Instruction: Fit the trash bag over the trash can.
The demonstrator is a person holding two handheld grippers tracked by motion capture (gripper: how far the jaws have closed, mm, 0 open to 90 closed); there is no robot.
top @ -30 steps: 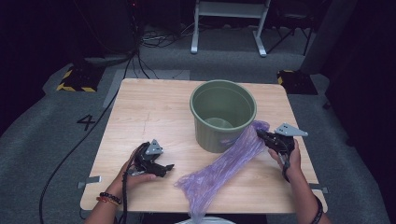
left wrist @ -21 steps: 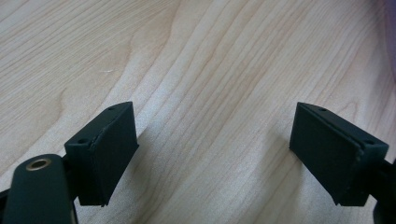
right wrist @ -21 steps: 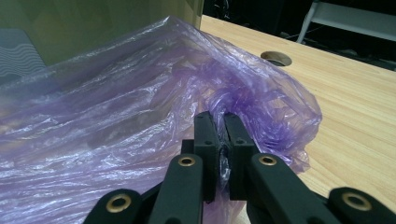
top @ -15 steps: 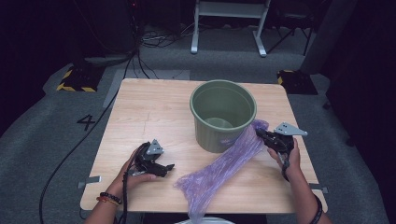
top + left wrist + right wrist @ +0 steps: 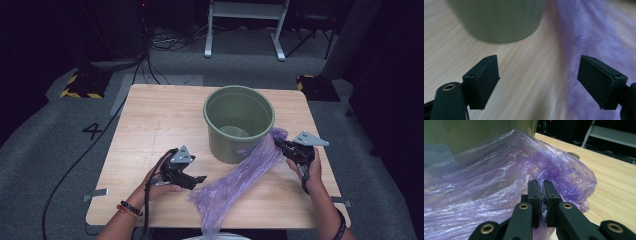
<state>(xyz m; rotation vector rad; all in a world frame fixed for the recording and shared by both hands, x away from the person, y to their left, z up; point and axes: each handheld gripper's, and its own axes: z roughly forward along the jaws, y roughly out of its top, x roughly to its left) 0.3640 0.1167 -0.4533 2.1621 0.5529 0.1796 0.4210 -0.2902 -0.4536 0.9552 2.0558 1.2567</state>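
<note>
**Purple plastic bag stretched across a wooden table beside a green bucket**

The thin, crinkled, translucent purple plastic bag (image 5: 240,177) lies on the light wooden table (image 5: 150,125) as a long, narrow band. Its long axis runs diagonally: one end points toward the far right, where it is lifted beside the round olive-green plastic bucket (image 5: 239,122); the other end points toward the near edge of the table, where the film spreads wider and hangs over the edge. Midway, the band passes just in front of the bucket's base, close against its wall.

The right gripper (image 5: 281,145), black with a grey three-cornered plate on top, holds the far right end of the bag. In the right gripper view its jaws stand almost together, pinching a bunched fold of the purple film (image 5: 541,173) between the pads, with the bucket's green wall behind the film at the left.

The left gripper (image 5: 197,181) hovers above the table just left of the bag's near part, its tips toward the film. In the left gripper view its jaws stand wide apart with nothing between the pads; bare wood lies under the gap, the blurred purple band (image 5: 596,40) runs under the right jaw, and the bucket's base (image 5: 499,20) stands ahead.

The bucket stands upright, open and empty, right of the table's centre.
</note>
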